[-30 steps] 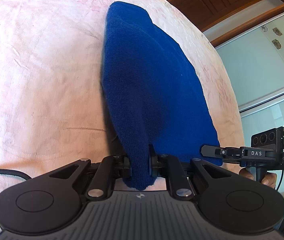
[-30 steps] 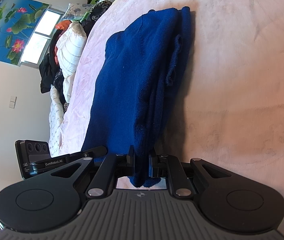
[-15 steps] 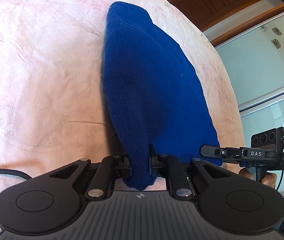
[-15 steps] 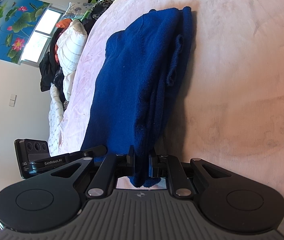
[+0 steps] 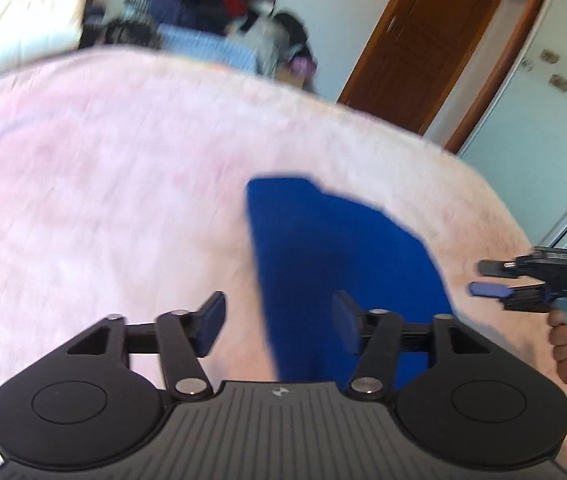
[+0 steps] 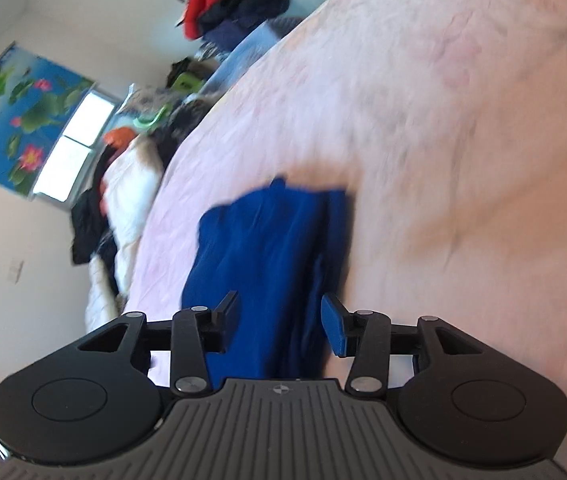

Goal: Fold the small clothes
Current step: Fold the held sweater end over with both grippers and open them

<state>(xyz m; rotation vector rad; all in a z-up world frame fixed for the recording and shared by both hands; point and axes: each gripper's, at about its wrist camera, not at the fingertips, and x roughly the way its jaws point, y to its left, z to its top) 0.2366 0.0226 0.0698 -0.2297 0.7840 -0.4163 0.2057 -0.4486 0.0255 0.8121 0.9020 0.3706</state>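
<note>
We are holding the left gripper (image 5: pixel 279 328) and right gripper (image 6: pixel 279 326) above the folded blue sweater (image 5: pixel 335 264), which is lying flat on the pink bedspread (image 5: pixel 103 200). Both sets of jaws are standing wide apart, gripping nothing (frames blurred). Clothes pile (image 6: pixel 231 4) is sitting beyond the bed.

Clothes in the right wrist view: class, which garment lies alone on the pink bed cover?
The folded blue knit garment, directly ahead of the open right gripper. The other clothes are heaped beyond the pink bed cover.
</note>
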